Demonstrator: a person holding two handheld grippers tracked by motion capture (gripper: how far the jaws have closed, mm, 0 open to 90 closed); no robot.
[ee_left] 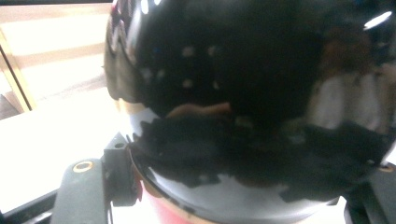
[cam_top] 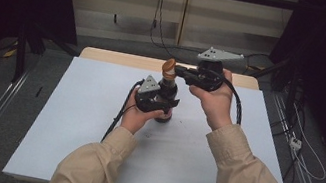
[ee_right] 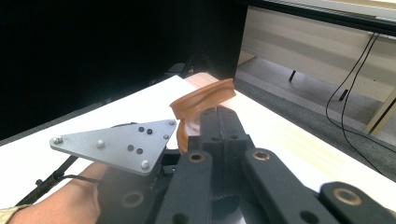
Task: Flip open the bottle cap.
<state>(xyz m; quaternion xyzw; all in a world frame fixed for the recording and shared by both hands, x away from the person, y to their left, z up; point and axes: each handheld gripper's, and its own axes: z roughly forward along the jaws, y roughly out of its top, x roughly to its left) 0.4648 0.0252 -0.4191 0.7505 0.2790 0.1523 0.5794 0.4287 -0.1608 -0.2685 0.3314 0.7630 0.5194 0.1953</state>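
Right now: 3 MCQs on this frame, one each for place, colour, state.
1. Where does the bottle stand?
A. on the white table top
B. on the floor
C. on a shelf

2. What colour is the bottle's cap?
A. blue
B. orange-brown
C. green

3. How is the left gripper set?
A. wide open above the bottle
B. lying on the table
C. shut on the bottle's body

Key: 1 A, its base sits on the top; 2 B, seen in the right gripper view; 3 C, jaws flank the dark body.

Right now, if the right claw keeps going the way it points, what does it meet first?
The right claw is already at the bottle's brown cap, jaws closed by it; beyond the cap the way looks free, though depth is unclear.
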